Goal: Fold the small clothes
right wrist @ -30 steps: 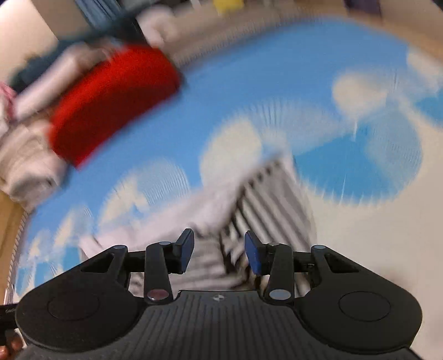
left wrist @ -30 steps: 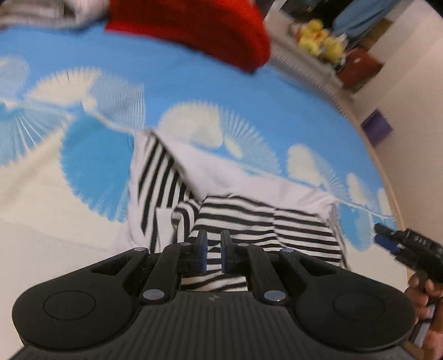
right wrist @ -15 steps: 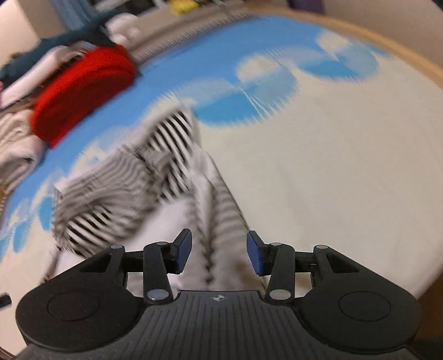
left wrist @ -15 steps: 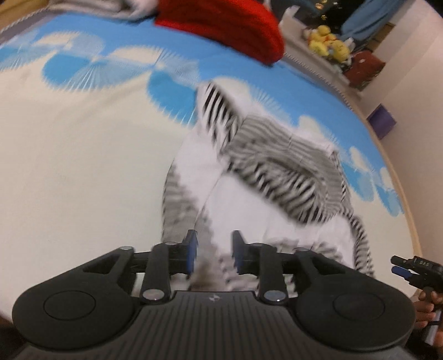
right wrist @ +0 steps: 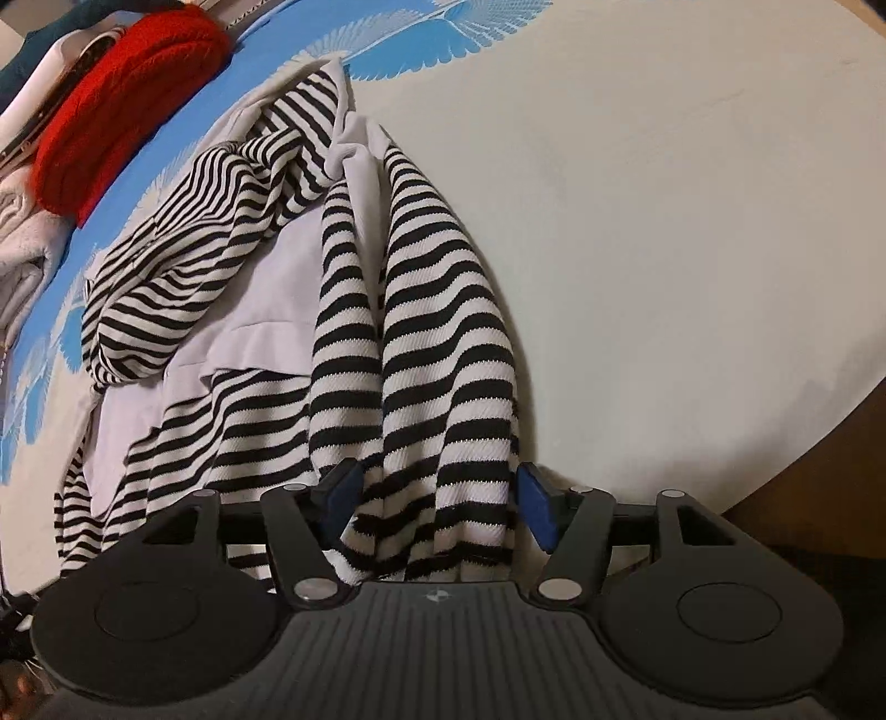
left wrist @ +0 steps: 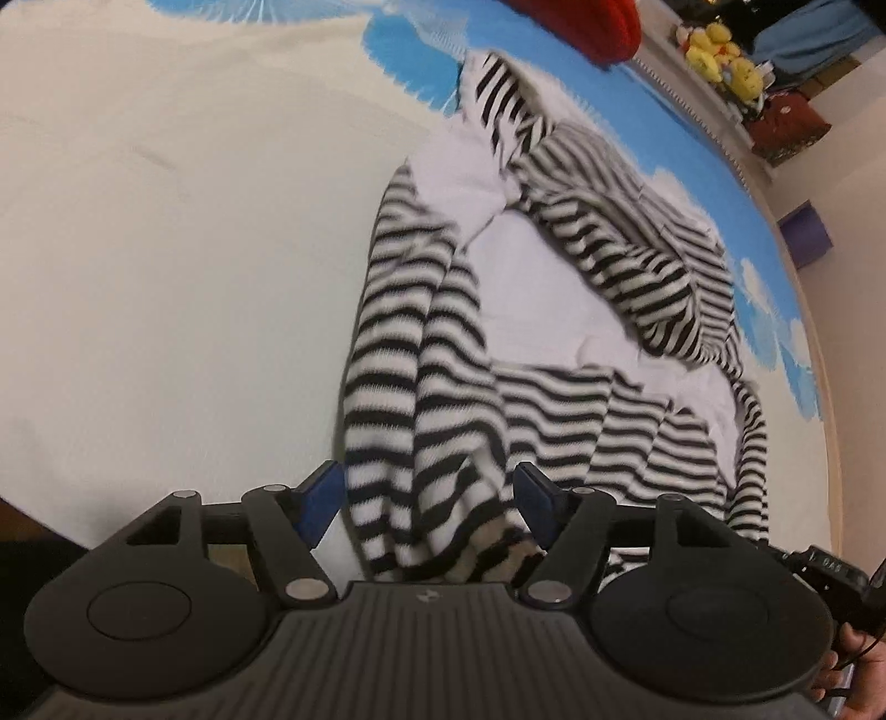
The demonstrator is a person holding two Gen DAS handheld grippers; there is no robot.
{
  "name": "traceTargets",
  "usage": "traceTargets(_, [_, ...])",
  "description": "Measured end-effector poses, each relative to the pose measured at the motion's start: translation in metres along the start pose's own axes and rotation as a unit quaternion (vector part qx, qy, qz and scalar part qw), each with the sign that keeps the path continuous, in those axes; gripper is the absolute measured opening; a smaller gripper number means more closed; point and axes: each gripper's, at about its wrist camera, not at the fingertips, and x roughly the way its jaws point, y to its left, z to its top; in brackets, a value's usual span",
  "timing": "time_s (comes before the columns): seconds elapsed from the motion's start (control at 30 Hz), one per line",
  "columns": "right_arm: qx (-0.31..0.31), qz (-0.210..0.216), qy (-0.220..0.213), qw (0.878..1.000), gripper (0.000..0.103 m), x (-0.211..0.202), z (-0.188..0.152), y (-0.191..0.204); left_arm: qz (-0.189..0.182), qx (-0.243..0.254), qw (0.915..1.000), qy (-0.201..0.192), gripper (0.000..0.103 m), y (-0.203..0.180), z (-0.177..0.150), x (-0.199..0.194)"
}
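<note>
A black-and-white striped garment with a plain white panel lies crumpled on the cream and blue tablecloth. My left gripper hangs over the near hem, its jaws opening. A striped fold passes between the blue pads, which stand clear of it. My right gripper straddles another striped fold of the same garment close to the table's near edge. Its jaws are opening too, and the pads do not press the cloth. The far part of the garment is bunched up.
A red knitted piece and pale folded clothes lie at the far side of the table. Yellow plush toys and a purple box stand beyond it. The round table edge runs close by on the right.
Both grippers came back toward the near edge of the table, drawing the garment out lengthwise. Both pairs of jaws have spread and let go of the cloth.
</note>
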Motion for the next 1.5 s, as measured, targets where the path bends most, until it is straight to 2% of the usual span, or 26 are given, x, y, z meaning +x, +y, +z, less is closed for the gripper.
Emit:
traceTargets(0.17, [0.014, 0.014, 0.005, 1.000, 0.066, 0.003, -0.003, 0.004, 0.005, -0.004, 0.9999, 0.008, 0.071, 0.002, -0.007, 0.012])
traceTargets(0.23, [0.012, 0.019, 0.000, 1.000, 0.066, 0.002, -0.004, 0.004, 0.007, -0.007, 0.9999, 0.004, 0.066, 0.004, -0.009, 0.013])
traceTargets(0.27, [0.015, 0.022, -0.004, 1.000, 0.066, -0.001, -0.005, 0.003, 0.008, -0.007, 0.9999, 0.003, 0.056, 0.004, -0.009, 0.012])
traceTargets(0.3, [0.021, 0.029, -0.008, 0.999, 0.066, -0.003, -0.005, 0.001, 0.008, -0.007, 0.9999, 0.003, 0.032, 0.005, -0.009, 0.012])
traceTargets(0.33, [0.026, 0.036, -0.011, 0.999, 0.066, -0.006, -0.005, -0.001, 0.005, -0.005, 1.0000, 0.004, 0.016, 0.005, -0.009, 0.011])
traceTargets(0.37, [0.030, 0.043, -0.015, 0.999, 0.066, -0.008, -0.004, -0.003, 0.005, 0.000, 1.0000, 0.003, 0.007, 0.004, -0.010, 0.010])
traceTargets(0.47, [0.025, 0.059, -0.019, 0.998, 0.068, -0.012, -0.003, -0.004, 0.027, 0.017, 0.9995, -0.007, 0.007, -0.001, -0.013, 0.001])
traceTargets(0.57, [-0.003, 0.045, 0.008, 0.999, 0.069, -0.002, -0.007, 0.001, 0.020, -0.003, 0.9998, -0.007, 0.008, 0.004, -0.016, -0.008])
traceTargets(0.63, [-0.026, 0.029, 0.025, 0.999, 0.069, 0.004, -0.010, 0.005, 0.018, -0.003, 0.9998, -0.002, 0.013, 0.004, -0.016, -0.008])
traceTargets(0.7, [-0.040, 0.016, 0.023, 0.999, 0.068, 0.006, -0.011, 0.008, 0.018, -0.007, 0.9998, 0.008, 0.035, 0.006, -0.015, -0.004])
traceTargets(0.77, [-0.039, 0.012, 0.019, 0.999, 0.067, 0.005, -0.010, 0.009, 0.012, -0.012, 0.9997, 0.016, 0.040, 0.008, -0.014, 0.002])
traceTargets(0.83, [-0.039, 0.006, 0.016, 0.999, 0.065, 0.006, -0.011, 0.009, 0.013, -0.010, 0.9996, 0.021, 0.040, 0.009, -0.014, 0.007])
traceTargets(0.93, [-0.057, -0.008, 0.009, 0.998, 0.046, 0.008, -0.012, 0.012, 0.014, -0.005, 0.9997, 0.019, 0.039, 0.008, -0.013, 0.011])
traceTargets(0.97, [-0.063, -0.010, 0.008, 0.998, 0.032, 0.008, -0.013, 0.013, 0.015, 0.000, 0.9997, 0.018, 0.030, 0.006, -0.013, 0.011])
traceTargets(1.0, [-0.064, -0.007, 0.007, 0.998, 0.017, 0.008, -0.013, 0.012, 0.014, 0.004, 0.9997, 0.017, 0.010, 0.005, -0.014, 0.012])
traceTargets(1.07, [-0.056, 0.002, 0.001, 0.998, 0.009, 0.006, -0.012, 0.010, 0.011, 0.013, 0.9998, 0.008, 0.007, 0.002, -0.014, 0.006])
traceTargets(1.17, [-0.037, 0.020, -0.017, 0.999, 0.008, -0.011, -0.011, 0.005, 0.003, 0.020, 0.9993, -0.031, 0.007, -0.003, -0.015, -0.017])
traceTargets(1.23, [-0.036, 0.017, -0.018, 0.999, 0.008, -0.016, -0.012, 0.002, -0.002, 0.024, 0.9989, -0.040, 0.008, -0.005, -0.015, -0.025])
traceTargets(1.33, [-0.017, 0.007, 0.014, 1.000, 0.010, -0.004, -0.012, -0.006, 0.008, 0.020, 0.9997, -0.010, 0.014, -0.004, -0.015, -0.013])
traceTargets(1.4, [-0.020, -0.001, 0.024, 1.000, 0.021, 0.003, -0.012, -0.005, 0.012, 0.006, 0.9998, 0.014, 0.036, 0.000, -0.015, -0.001])
traceTargets(1.5, [-0.033, -0.006, 0.020, 0.999, 0.025, 0.004, -0.012, 0.001, 0.018, -0.001, 0.9997, 0.018, 0.037, 0.003, -0.013, 0.005])
